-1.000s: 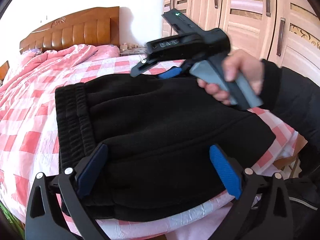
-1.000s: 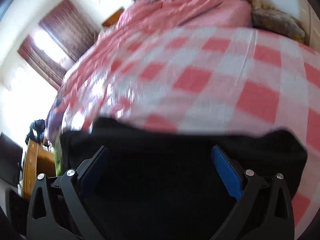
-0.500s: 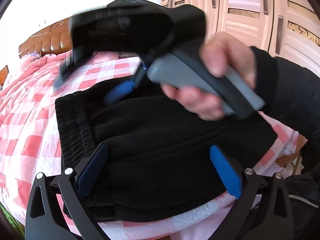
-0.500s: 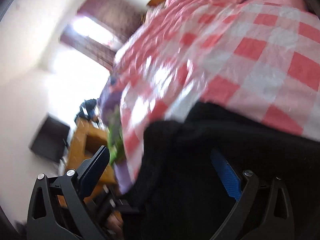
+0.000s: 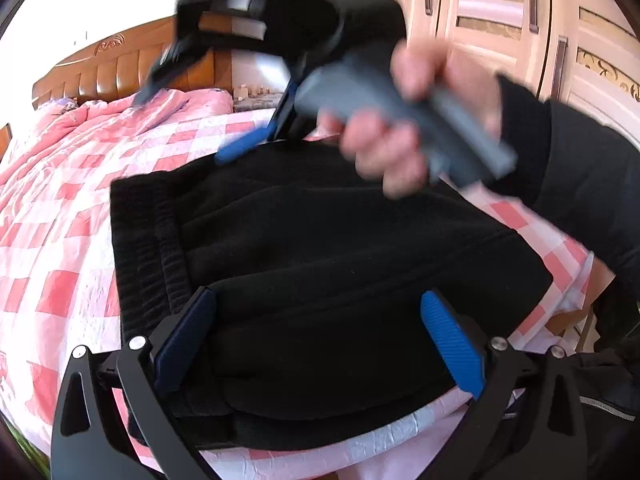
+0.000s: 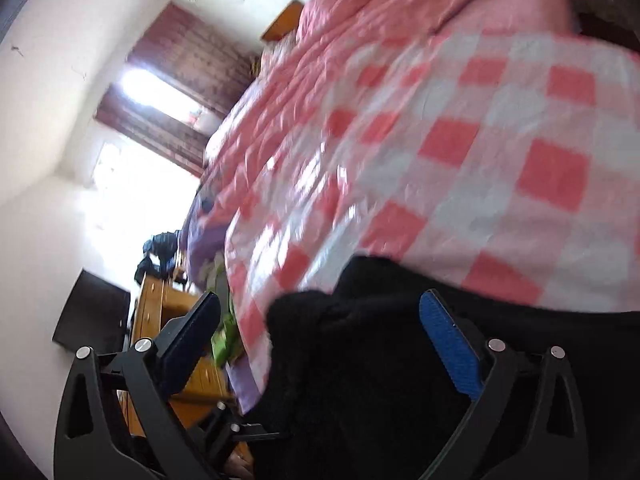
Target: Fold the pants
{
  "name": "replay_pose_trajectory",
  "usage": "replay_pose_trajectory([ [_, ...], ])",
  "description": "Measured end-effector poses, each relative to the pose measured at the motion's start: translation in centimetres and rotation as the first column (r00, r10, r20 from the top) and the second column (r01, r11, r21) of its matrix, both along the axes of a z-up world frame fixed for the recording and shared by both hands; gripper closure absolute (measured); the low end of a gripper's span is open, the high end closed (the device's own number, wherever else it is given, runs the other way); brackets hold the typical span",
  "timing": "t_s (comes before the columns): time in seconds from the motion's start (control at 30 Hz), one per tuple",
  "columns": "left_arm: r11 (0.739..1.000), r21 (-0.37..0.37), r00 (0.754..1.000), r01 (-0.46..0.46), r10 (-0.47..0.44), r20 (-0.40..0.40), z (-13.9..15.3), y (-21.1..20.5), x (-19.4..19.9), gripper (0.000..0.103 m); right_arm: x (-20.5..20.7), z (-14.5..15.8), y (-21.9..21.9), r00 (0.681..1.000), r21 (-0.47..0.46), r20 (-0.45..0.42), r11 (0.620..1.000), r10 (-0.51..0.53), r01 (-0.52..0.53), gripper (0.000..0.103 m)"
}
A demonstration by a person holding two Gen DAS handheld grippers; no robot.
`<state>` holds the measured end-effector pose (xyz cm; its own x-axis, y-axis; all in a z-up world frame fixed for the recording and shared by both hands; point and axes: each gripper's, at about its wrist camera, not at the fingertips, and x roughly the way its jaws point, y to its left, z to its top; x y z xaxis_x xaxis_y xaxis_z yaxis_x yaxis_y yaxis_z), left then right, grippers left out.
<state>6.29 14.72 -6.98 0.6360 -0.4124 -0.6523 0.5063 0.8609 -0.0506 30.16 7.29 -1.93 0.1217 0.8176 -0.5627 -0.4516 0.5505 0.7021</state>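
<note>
Pants [image 5: 320, 264] are lying folded into a black bundle on the checked bed [image 5: 60, 240] at center frame, while the right gripper [image 5: 224, 120] is lifting away toward upper center, jaws wide and empty, and the left gripper [image 5: 316, 344] is hovering low with wide jaws, suggesting folding is nearly done.

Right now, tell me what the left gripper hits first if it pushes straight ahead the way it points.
The left gripper, open, would most likely meet the folded black pants lying on the checked bedspread; the fabric already fills the gap between its fingers. How far off they are is unclear.
</note>
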Motion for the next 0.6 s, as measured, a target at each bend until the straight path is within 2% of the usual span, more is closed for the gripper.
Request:
replay_pose_trajectory([
  [0.07, 1.000, 0.005, 1.000, -0.012, 0.012, -0.015, 0.7, -0.2, -0.2, 0.001, -1.3, 2.3, -2.6, 0.997, 0.010, 0.075, 0.999, -0.037, 0.036, 0.005],
  [0.13, 0.998, -0.004, 0.998, -0.056, 0.056, -0.006, 1.9, -0.2, -0.8, 0.001, -4.0, 4.1, -6.4, 0.975, -0.061, 0.206, 0.994, -0.081, 0.095, 0.005],
  [0.2, 0.996, -0.034, 0.997, -0.077, 0.078, 0.028, 3.0, 0.1, -1.4, 0.001, -6.3, 4.1, -9.4, 0.955, -0.120, 0.274, 0.981, -0.112, 0.150, 0.005],
  [0.3, 0.990, -0.109, 0.995, -0.093, 0.096, 0.025, 3.7, 0.9, -1.1, 0.001, -12.1, 1.7, -13.7, 0.917, -0.217, 0.351, 0.936, -0.190, 0.277, 0.005],
  [0.4, 0.980, -0.111, 0.986, -0.164, 0.160, -0.041, 2.5, 1.7, 0.2, 0.002, -16.9, -2.3, -14.8, 0.883, -0.328, 0.424, 0.875, -0.200, 0.356, 0.005],
  [0.47, 0.974, -0.110, 0.979, -0.198, 0.190, -0.073, 1.4, 1.9, 0.8, 0.002, -20.5, -5.2, -15.5, 0.881, -0.408, 0.446, 0.842, -0.154, 0.354, 0.005],
  [0.53, 0.976, -0.062, 0.977, -0.209, 0.207, -0.043, 0.7, 1.5, 0.9, 0.002, -23.2, -6.9, -16.0, 0.855, -0.397, 0.491, 0.831, -0.165, 0.388, 0.005],
  [0.6, 0.976, -0.027, 0.976, -0.215, 0.215, -0.026, 0.5, 1.2, 1.2, 0.001, -24.4, -7.9, -16.7, 0.855, -0.382, 0.486, 0.836, -0.180, 0.393, 0.005],
])
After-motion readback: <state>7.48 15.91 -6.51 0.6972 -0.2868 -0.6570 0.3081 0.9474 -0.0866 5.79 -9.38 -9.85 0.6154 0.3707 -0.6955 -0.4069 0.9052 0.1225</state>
